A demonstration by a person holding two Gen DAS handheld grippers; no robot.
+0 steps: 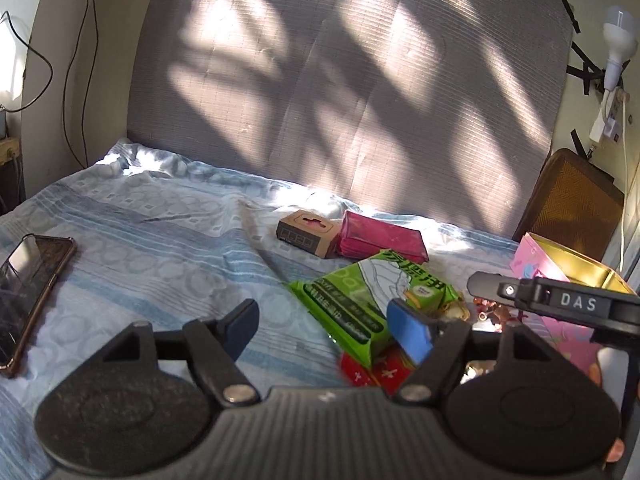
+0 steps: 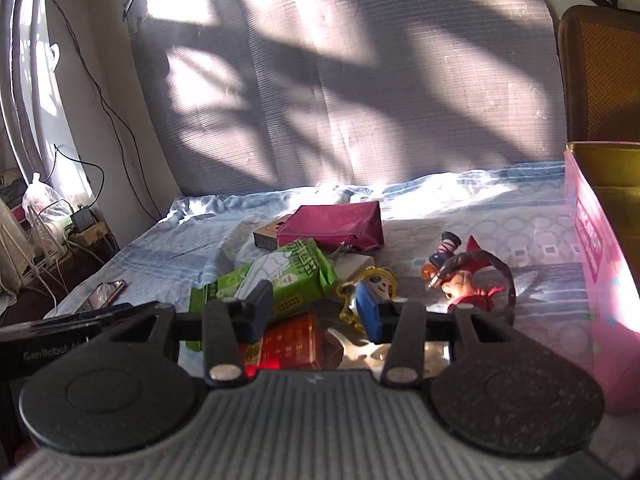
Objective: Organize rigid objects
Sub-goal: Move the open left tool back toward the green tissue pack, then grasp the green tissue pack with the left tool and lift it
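Hovering with both tongs spread and holding nothing, your right gripper (image 2: 314, 310) sits nearer the red box (image 2: 288, 344) lying just beneath its pads, beside the pink bin (image 2: 600, 264) at right.

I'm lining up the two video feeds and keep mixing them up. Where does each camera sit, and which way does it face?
Left wrist: rides the left gripper, jaws open and empty, facing across the bed toward the grey headboard; the right gripper juts in at right.
Right wrist: rides the right gripper, open over the clutter, facing the same way; pink box at right.
Shared: green packet, magenta pouch, phone.
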